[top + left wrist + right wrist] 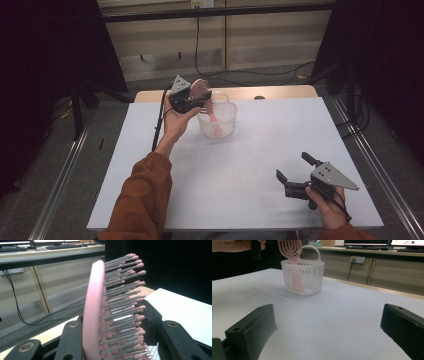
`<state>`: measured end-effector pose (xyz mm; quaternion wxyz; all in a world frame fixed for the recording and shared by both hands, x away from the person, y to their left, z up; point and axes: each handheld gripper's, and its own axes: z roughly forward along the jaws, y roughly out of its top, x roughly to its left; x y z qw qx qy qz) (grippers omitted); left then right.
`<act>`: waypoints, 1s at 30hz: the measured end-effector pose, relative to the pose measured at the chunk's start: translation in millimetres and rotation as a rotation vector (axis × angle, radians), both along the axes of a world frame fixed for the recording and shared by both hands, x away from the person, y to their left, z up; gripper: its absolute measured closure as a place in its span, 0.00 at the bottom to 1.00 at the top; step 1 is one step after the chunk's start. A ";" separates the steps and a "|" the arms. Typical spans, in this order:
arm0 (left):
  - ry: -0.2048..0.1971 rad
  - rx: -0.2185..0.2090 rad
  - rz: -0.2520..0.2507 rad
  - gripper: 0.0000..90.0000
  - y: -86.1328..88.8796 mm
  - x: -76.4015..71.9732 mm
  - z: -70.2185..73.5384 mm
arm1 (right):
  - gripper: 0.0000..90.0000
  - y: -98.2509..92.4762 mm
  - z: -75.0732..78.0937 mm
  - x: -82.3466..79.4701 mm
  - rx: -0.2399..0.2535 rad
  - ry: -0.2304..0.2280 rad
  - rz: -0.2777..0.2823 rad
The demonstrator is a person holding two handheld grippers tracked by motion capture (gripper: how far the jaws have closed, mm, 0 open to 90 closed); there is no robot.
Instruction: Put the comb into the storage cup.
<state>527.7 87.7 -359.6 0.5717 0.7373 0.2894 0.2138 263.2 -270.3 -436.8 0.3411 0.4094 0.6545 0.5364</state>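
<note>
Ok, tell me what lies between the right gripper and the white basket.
Nothing: in the right gripper view, bare white table runs from the open right gripper to the white basket, where the pink hairbrush stands. The high view shows the same.

Both grippers are black, blocky tools. The left gripper carries a grey three-cornered plate with small screw holes, and a black cable trails from it. The right gripper bears the same grey plate. Brass-coloured rivets dot the jaw arms. The person wears rust-orange sleeves.
</note>
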 end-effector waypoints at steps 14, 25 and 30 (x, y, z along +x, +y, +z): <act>0.016 0.028 0.009 0.55 12.4 5.2 -4.3 | 0.00 0.5 -0.9 0.2 0.002 0.009 0.011; 0.024 0.040 0.004 0.54 18.8 7.1 -9.5 | 0.00 1.4 -1.7 1.2 -0.006 0.015 0.018; 0.035 0.036 -0.009 0.54 19.9 6.6 -11.6 | 0.00 2.0 -1.7 0.8 -0.008 0.017 0.023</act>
